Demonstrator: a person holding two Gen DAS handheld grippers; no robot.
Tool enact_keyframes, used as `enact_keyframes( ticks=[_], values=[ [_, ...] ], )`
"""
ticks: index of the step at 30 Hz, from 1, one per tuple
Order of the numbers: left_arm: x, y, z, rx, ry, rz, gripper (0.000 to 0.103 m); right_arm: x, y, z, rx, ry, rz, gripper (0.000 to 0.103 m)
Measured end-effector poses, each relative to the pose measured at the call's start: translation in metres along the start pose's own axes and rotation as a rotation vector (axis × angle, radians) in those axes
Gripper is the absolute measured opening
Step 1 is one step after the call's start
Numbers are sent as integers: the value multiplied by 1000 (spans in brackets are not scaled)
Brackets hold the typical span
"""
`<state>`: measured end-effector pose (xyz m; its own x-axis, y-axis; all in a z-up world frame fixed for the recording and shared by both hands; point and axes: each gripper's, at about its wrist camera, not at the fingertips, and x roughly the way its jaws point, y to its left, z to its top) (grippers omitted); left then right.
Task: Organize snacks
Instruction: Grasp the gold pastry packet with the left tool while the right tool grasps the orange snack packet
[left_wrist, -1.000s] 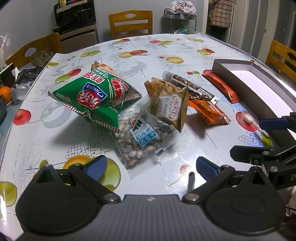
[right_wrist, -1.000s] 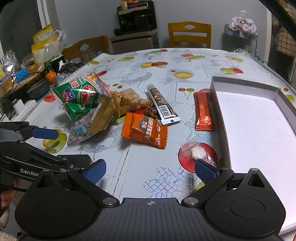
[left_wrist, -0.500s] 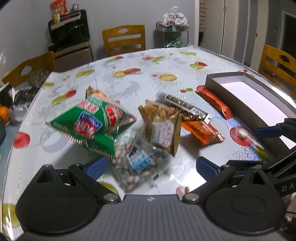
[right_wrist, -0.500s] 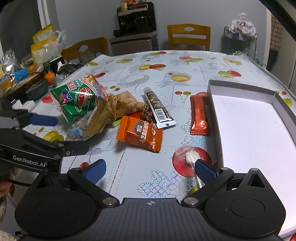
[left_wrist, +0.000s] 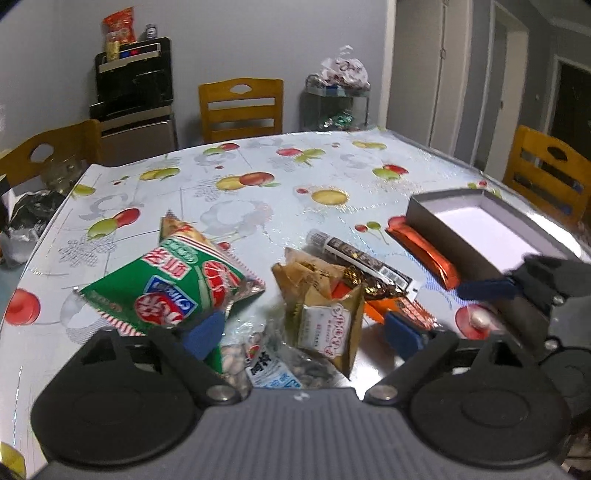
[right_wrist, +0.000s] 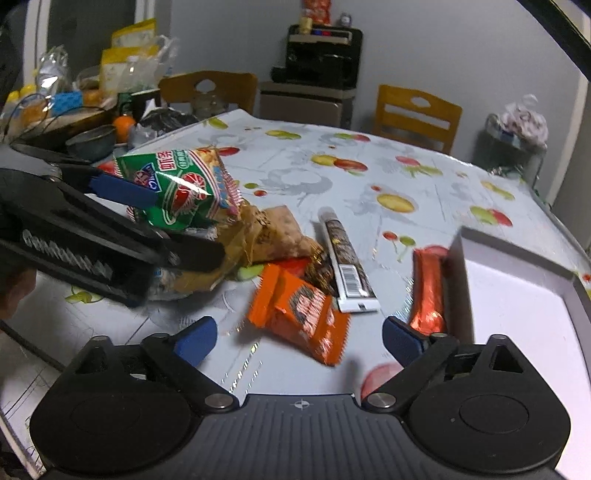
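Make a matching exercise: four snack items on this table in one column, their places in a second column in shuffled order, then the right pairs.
Things:
1. green chip bag
2. red-orange bar
3. orange packet
4. dark tube with barcode

Places:
A. against the outer wall of the grey box
B. between the right gripper's open fingers
C. atop the pile's left end
D. flat, between pile and box

Pairs: 1-C, 2-A, 3-B, 4-D

Wooden chair, black appliance on cabinet, orange beside bowl.
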<state>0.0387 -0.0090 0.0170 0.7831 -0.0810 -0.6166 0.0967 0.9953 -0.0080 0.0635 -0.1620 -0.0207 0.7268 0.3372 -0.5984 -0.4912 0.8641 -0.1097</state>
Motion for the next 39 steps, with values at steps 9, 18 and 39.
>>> enact_keyframes(
  ticks=[9,18,39],
  values=[
    [21,-10,-1,32,29,-18,62,15,14,0,-99,-29,-1,56],
    [24,-3,0,9,18,-34,46,21,17,-3,-145,-66,-22,56],
    [7,8,2,-16,-4,-89,28,24,0,16,-129,-10,149,85]
  ],
)
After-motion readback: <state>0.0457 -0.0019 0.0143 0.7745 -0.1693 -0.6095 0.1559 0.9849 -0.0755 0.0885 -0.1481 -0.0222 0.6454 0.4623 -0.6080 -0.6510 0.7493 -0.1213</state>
